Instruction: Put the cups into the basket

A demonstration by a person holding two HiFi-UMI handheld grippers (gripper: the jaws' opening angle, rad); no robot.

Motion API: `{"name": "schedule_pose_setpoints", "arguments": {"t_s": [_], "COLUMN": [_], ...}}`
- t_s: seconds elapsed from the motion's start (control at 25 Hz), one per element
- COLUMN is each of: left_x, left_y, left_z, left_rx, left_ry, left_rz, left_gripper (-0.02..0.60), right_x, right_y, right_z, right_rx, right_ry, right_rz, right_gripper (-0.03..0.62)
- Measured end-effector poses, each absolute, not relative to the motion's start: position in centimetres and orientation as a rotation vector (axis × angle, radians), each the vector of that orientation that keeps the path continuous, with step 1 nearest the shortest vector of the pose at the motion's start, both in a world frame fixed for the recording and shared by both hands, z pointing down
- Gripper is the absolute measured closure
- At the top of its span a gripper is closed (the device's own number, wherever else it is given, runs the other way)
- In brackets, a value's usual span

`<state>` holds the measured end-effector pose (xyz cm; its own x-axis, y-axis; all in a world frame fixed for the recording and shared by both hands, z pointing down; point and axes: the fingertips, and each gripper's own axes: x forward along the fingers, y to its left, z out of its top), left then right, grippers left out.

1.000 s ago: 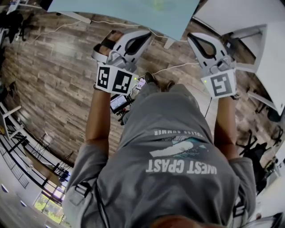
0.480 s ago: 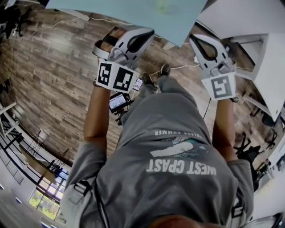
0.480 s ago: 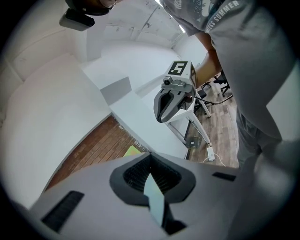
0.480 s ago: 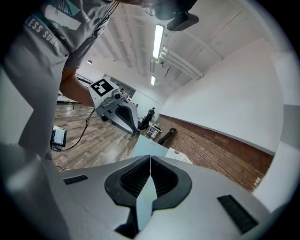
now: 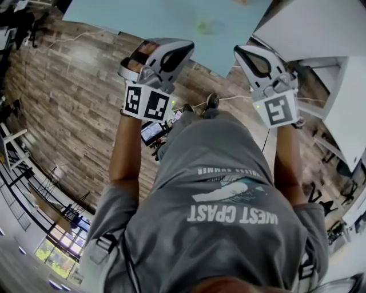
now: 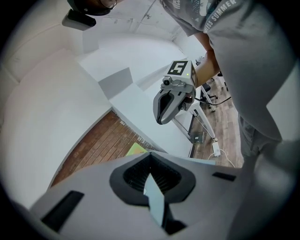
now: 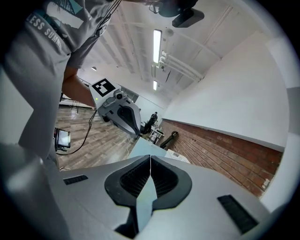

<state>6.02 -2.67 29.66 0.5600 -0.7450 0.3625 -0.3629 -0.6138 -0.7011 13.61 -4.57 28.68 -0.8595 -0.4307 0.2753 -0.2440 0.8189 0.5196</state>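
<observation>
Head view looks down on a person in a grey shirt (image 5: 229,183) printed "WEST COAST" under a smaller line ending "SUMMER", standing on a wooden floor (image 5: 68,103). Each raised hand holds a gripper, each with a cube of square black-and-white markers. The left gripper (image 5: 184,48) and right gripper (image 5: 241,54) point toward a pale blue table (image 5: 154,17). In each gripper's own view the jaws are closed tip to tip with nothing between them. A small green blob (image 5: 209,26) lies on the table, too blurred to name as a cup.
</observation>
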Motion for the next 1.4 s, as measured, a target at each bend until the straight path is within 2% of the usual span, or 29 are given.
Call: {"name": "schedule_pose_setpoints", "arguments": {"t_s": [0.68, 0.88, 1.4], "left_x": [3.3, 1.3, -4.5], "left_y": [-7.5, -10.6, -16.5], "left_z": [31.2, 33.1, 37.8], "left_rx": [-2.259, -2.228, -2.346], "left_ry": [0.912, 0.830, 0.673], "left_rz": [-0.926, -0.982, -0.925], "left_gripper": [0.580, 0.580, 0.580], "right_x": [10.9, 9.0, 2.6], "right_y": [-10.5, -13.0, -18.9], "right_z": [31.0, 33.0, 37.5], "right_rx": [0.468, 0.494, 0.576], "right_ry": [-2.558, -2.459, -2.376], "right_rz": [-0.680, -0.719, -0.562], "right_gripper": [0.579, 0.579, 0.579]}}
